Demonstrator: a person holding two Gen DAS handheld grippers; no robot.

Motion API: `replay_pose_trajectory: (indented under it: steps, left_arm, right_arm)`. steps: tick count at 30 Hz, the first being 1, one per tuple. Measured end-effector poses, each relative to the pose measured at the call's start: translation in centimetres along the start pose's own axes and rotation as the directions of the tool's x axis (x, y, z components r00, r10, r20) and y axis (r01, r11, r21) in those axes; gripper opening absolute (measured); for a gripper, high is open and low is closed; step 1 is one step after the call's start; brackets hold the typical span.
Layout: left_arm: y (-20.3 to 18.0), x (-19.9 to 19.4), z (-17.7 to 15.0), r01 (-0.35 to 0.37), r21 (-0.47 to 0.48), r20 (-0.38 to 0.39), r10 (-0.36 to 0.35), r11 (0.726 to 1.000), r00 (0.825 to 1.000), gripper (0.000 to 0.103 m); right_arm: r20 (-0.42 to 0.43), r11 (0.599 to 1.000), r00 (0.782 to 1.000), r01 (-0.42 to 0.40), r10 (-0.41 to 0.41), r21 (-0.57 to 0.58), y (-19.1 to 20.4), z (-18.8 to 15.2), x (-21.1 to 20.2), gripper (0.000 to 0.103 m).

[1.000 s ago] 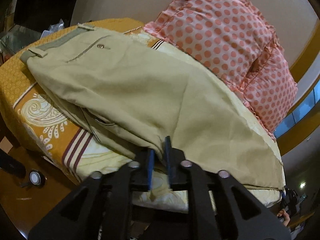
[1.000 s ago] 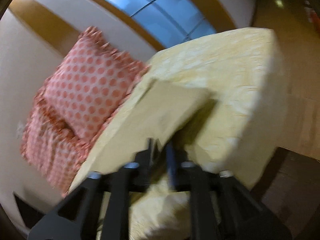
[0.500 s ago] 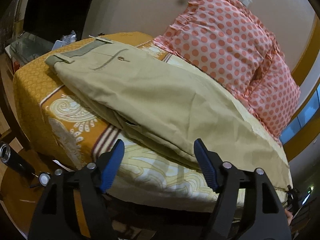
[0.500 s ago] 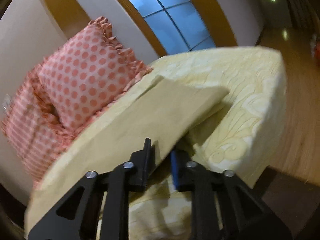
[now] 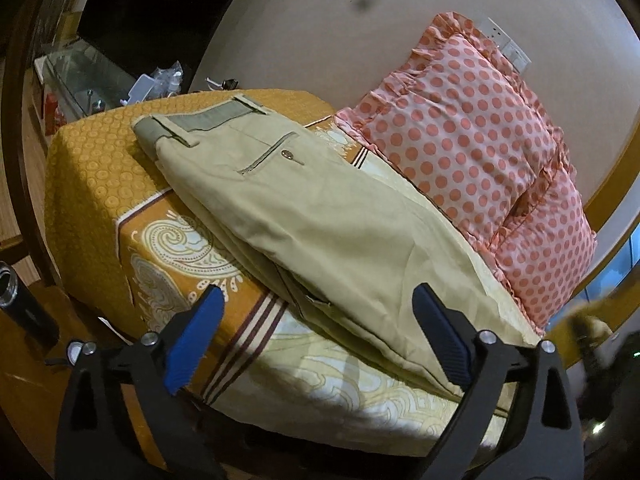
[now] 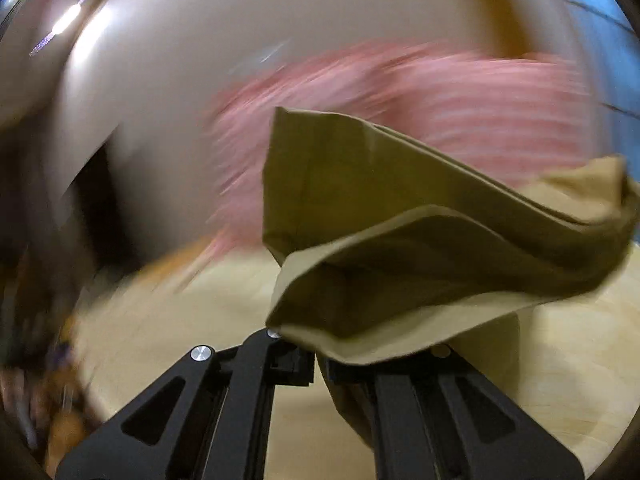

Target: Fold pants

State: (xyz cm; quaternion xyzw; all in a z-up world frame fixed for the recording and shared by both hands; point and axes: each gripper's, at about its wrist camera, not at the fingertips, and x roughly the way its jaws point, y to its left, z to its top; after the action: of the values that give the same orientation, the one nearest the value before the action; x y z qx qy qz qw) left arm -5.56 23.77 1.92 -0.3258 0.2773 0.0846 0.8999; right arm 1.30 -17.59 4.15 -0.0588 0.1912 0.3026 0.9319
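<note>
**Inspector:** Where are the pants?

**Assistant:** The pants (image 5: 320,216) lie lengthwise on the bed (image 5: 92,184), waistband toward the orange end, back pocket and button facing up. The legs run toward the pale yellow end, beside two pink dotted pillows (image 5: 460,136) that lean on the wall.

**Inspector:** Left gripper?

**Assistant:** The left gripper (image 5: 316,340) has its fingers spread wide, blue pads (image 5: 192,340) apart, holding nothing. It sits at the near edge of the bed, with the thigh section of the pants seen between the two fingers.

**Inspector:** Right gripper?

**Assistant:** The right gripper (image 6: 316,356) has its fingers closed on the pants (image 6: 400,220) at the leg end. The hems are lifted clear of the bed and drape up and to the right over the gripper. The background in this view is heavily motion-blurred; only pink pillow colour and pale bedding can be made out.

**Inspector:** Anything else?

**Assistant:** A cluttered shelf (image 5: 92,80) stands beyond the orange end of the bed. A dark cylinder (image 5: 16,296) stands on the wooden floor at lower left.
</note>
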Motion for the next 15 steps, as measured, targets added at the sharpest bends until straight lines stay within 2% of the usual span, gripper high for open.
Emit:
replay_pose_trajectory:
  steps: [1,2,4,5,6,7,8,10,15]
  left_arm:
    - [0.2,0.1,0.1,0.001,-0.006,-0.004,-0.001,1.0,1.0,0.097]
    - [0.3,0.3,0.2,0.0,-0.013,-0.009,0.0,1.0,1.0,0.097]
    - [0.6,0.5,0.6,0.006,-0.02,-0.008,-0.006,1.0,1.0,0.099]
    - [0.7,0.6,0.8,0.005,-0.022,-0.01,-0.006,1.0,1.0,0.099]
    - [0.8,0.9,1.1,0.01,-0.029,-0.011,-0.011,1.0,1.0,0.1]
    - [0.9,1.0,1.3,0.012,-0.036,-0.012,-0.012,0.999,1.0,0.1]
    - [1.0,1.3,1.6,0.015,-0.046,-0.013,-0.016,0.999,1.0,0.101]
    - [1.3,1.8,2.3,0.016,-0.07,-0.016,-0.017,0.997,1.0,0.101]
    - [1.8,2.9,3.9,-0.014,-0.159,-0.023,0.011,0.987,1.0,0.101]
  right_arm:
    - [-0.086,0.998,0.996,-0.032,0.027,-0.059,2.0,-0.7,1.6,0.005]
    - [-0.192,0.989,0.98,-0.084,0.059,-0.121,4.4,-2.0,3.5,0.006]
    - [-0.285,0.976,0.956,-0.125,0.07,-0.18,7.0,-3.9,4.9,0.022]
    - [-0.231,0.972,0.971,-0.108,0.059,-0.207,7.6,-4.3,4.0,0.033]
    - [-0.229,0.97,0.968,-0.147,0.101,-0.193,7.7,-4.3,3.4,0.067]
    - [-0.218,0.971,0.968,-0.163,0.124,-0.173,7.6,-4.3,2.7,0.08]
    - [-0.193,0.972,0.969,-0.181,0.151,-0.151,7.4,-4.2,1.8,0.087]
    - [-0.145,0.975,0.973,-0.196,0.18,-0.107,6.6,-4.1,-0.2,0.087]
    - [-0.018,0.989,0.99,-0.14,0.141,0.044,2.4,-3.6,-4.0,0.088]
